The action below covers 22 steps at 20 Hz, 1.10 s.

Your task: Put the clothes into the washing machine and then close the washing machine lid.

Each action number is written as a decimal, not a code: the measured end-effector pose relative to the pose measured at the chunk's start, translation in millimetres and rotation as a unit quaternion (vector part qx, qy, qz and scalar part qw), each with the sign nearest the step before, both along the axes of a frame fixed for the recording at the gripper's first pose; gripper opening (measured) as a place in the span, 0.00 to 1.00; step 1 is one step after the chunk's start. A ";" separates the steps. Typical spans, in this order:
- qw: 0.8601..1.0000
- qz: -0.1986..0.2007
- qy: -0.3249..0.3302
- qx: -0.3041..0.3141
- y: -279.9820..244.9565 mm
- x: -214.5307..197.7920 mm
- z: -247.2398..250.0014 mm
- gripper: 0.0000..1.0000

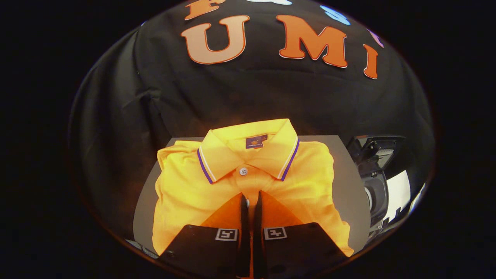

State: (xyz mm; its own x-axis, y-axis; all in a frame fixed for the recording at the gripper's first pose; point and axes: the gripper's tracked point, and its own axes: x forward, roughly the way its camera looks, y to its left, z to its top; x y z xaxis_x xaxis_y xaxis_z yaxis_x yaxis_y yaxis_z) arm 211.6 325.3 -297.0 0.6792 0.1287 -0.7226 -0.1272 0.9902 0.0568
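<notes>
A bright yellow-orange polo shirt (248,182) lies folded on a flat grey tabletop (347,182), front up, its collar pointing away from the gripper (251,201). The collar is trimmed with a thin purple and white stripe along each edge, a small dark blue label (256,142) sits inside the neck, and one pale round button (243,171) closes the placket just below the collar's opening. The cloth lies smooth across the chest, with a few soft folds at the left shoulder and sleeve.

The gripper sits low over the near half of the shirt, its two fingers (243,217) drawn almost together along the shirt's centre line, just below the button. Only a narrow slit stays between them, and a thin strip of the yellow fabric shows in that slit. From here it looks like the fingers are pinching a ridge of the shirt's front, both pressing on the cloth. Each finger carries a small square black-and-white marker (226,234) on its top face.

Off to the right of the table, beyond the shirt's right edge, stands the white and dark-grey washing machine (381,182), its dark lid (374,149) raised and open. The shirt and the machine are well apart.
</notes>
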 end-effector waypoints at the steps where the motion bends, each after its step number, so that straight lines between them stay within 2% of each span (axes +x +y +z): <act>1: 1.000 0.004 0.000 -0.002 -1.2 -3.2 3.4 0.12; 7: 0.999 0.012 -0.029 0.032 -1.2 0.1 14.2 0.11; 15: 0.994 0.029 -0.075 0.067 -4.2 -7.5 60.9 0.11; 22: 0.987 0.037 -0.128 0.090 -57.5 -14.5 124.7 0.11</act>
State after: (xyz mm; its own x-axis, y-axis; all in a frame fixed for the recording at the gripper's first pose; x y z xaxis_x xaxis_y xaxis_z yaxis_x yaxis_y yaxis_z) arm 197.1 267.8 -172.2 0.8205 0.2960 -0.4890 -0.2327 0.9543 0.1874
